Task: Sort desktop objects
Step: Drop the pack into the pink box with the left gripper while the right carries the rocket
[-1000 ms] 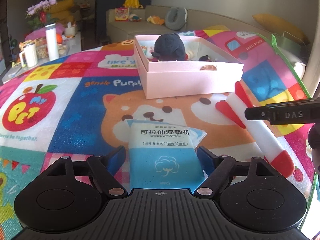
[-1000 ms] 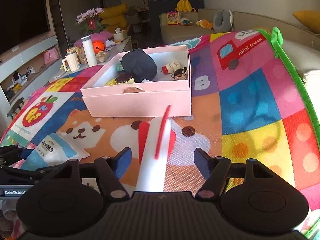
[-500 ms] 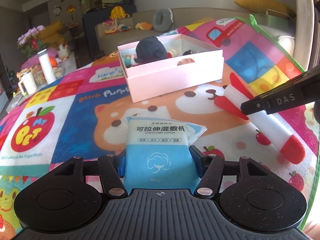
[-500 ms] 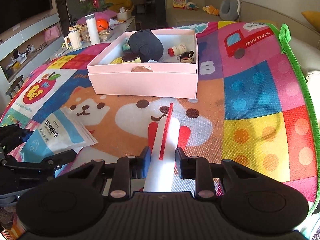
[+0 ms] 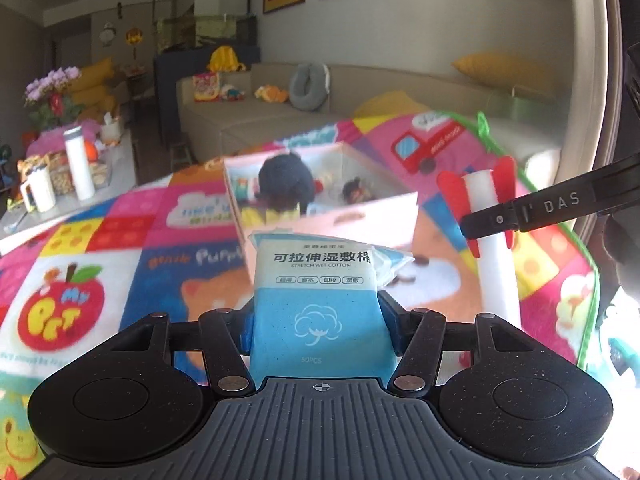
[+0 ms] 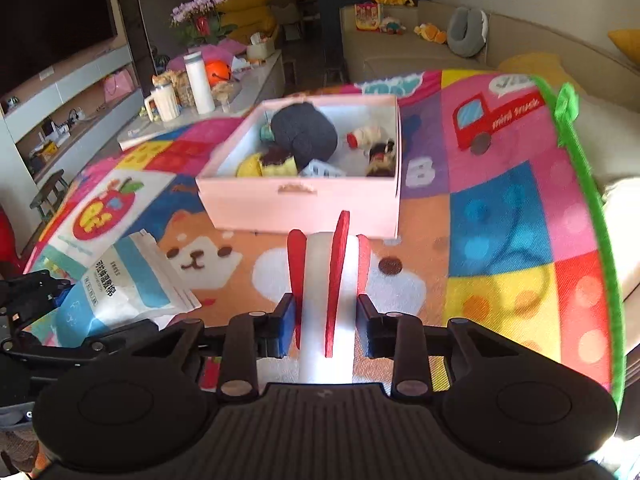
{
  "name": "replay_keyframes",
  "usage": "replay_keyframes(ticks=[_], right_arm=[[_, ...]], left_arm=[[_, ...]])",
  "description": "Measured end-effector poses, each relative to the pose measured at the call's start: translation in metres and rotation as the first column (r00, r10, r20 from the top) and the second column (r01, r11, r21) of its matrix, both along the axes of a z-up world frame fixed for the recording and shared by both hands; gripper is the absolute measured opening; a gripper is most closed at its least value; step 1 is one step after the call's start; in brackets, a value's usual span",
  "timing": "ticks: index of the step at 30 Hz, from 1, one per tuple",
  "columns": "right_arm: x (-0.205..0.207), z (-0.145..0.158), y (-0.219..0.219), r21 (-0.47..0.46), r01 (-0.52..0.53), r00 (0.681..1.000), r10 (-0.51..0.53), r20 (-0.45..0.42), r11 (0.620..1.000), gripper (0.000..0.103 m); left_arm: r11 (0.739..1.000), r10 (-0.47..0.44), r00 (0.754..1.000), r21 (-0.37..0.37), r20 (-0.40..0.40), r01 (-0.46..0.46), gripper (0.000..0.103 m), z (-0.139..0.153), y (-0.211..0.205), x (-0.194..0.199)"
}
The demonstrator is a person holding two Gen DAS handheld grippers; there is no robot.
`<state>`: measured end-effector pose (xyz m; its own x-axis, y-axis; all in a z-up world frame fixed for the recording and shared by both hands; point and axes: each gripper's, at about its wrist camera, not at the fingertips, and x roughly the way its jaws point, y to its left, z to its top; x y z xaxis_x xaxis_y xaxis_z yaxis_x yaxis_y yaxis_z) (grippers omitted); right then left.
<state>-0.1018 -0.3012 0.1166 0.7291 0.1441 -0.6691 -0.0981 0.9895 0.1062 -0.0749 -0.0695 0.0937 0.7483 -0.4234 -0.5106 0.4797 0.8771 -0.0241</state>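
Observation:
My left gripper (image 5: 316, 320) grips a blue and white wet cotton pack (image 5: 316, 276) by its lower end, jaws still closing on it, and the pack hangs above the play mat. In the right wrist view the pack (image 6: 132, 284) and left gripper (image 6: 36, 292) appear at the lower left. A white toy rocket with red fins (image 6: 320, 280) sits between the pads of my right gripper (image 6: 326, 324), which press on its side fins while the jaws ease open slightly. The rocket (image 5: 494, 276) is off the mat. The open pink box (image 6: 300, 208) stands just beyond both objects.
The box holds a dark plush (image 6: 306, 134), a small bottle (image 6: 364, 136) and other toys. A colourful play mat (image 6: 500, 220) covers the surface, with its green edge (image 6: 592, 200) on the right. A side table with a white bottle (image 6: 198, 84) and mug stands far left, and a sofa (image 6: 400, 48) stands behind.
Both grippers went from open around their objects to closed on them. Both then rose, lifting the cotton pack and the rocket off the mat.

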Motion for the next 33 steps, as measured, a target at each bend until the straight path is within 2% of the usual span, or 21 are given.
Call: replay_keyframes(ticks=[3, 5, 7, 9, 10, 12, 13, 15, 17, 20, 23, 26, 29, 31, 33], right_arm=[[0.015, 0.043, -0.016, 0.049, 0.016, 0.996, -0.021, 0.088, 0.999, 0.029], [0.033, 0.064, -0.023, 0.045, 0.047, 0.987, -0.054, 0.153, 0.998, 0.028], [0.058, 0.077, -0.029, 0.044, 0.077, 0.98, -0.084, 0.179, 0.996, 0.027], [0.083, 0.082, -0.034, 0.053, 0.084, 0.98, -0.092, 0.177, 0.995, 0.027], [0.093, 0.082, -0.035, 0.054, 0.085, 0.981, -0.093, 0.172, 0.995, 0.027], [0.118, 0.077, -0.036, 0.062, 0.081, 0.987, -0.089, 0.136, 0.995, 0.027], [0.128, 0.073, -0.037, 0.07, 0.073, 0.99, -0.081, 0.116, 0.995, 0.027], [0.15, 0.063, -0.036, 0.079, 0.058, 0.995, -0.064, 0.075, 0.995, 0.027], [0.172, 0.051, -0.033, 0.083, 0.054, 0.998, -0.057, 0.032, 0.995, 0.027], [0.206, 0.026, -0.025, 0.093, 0.074, 0.997, -0.071, -0.036, 0.993, 0.027], [0.23, 0.008, -0.017, 0.078, 0.114, 0.993, -0.111, -0.046, 0.99, 0.027], [0.247, -0.005, -0.012, 0.088, 0.143, 0.988, -0.138, -0.065, 0.986, 0.027], [0.251, -0.012, -0.014, 0.077, 0.173, 0.983, -0.167, -0.078, 0.982, 0.028], [0.236, -0.007, -0.019, 0.069, 0.163, 0.986, -0.16, -0.052, 0.984, 0.029], [0.21, 0.001, -0.021, 0.064, 0.132, 0.991, -0.132, -0.002, 0.989, 0.035]], left_arm=[[0.999, 0.006, 0.997, -0.032, 0.077, -0.004, 0.062, 0.022, -0.02, 0.033], [0.996, -0.001, 0.998, -0.09, 0.066, 0.007, 0.062, 0.028, -0.036, 0.066], [0.991, -0.016, 0.999, -0.134, 0.047, 0.023, 0.063, 0.028, -0.052, 0.099], [0.99, -0.027, 0.999, -0.135, 0.047, 0.034, 0.074, 0.022, -0.069, 0.131], [0.992, -0.019, 0.999, -0.125, 0.049, 0.025, 0.084, 0.02, -0.072, 0.141], [0.992, 0.036, 0.997, -0.122, 0.062, -0.028, 0.091, 0.017, -0.068, 0.154], [0.989, 0.058, 0.996, -0.138, 0.07, -0.048, 0.095, 0.017, -0.06, 0.155], [0.982, 0.093, 0.992, -0.17, 0.087, -0.078, 0.097, 0.016, -0.041, 0.148], [0.98, 0.122, 0.988, -0.166, 0.097, -0.105, 0.099, 0.013, -0.026, 0.139], [0.983, 0.145, 0.985, -0.127, 0.098, -0.132, 0.1, 0.001, -0.011, 0.129], [0.989, 0.136, 0.987, -0.075, 0.09, -0.13, 0.1, -0.015, -0.007, 0.123], [0.989, 0.137, 0.988, -0.063, 0.065, -0.133, 0.1, -0.032, -0.003, 0.119], [0.987, 0.138, 0.99, -0.085, 0.028, -0.135, 0.1, -0.044, 0.005, 0.117], [0.986, 0.138, 0.99, -0.101, 0.017, -0.135, 0.1, -0.05, 0.011, 0.111], [0.984, 0.137, 0.99, -0.121, 0.012, -0.135, 0.101, -0.056, 0.016, 0.105]])
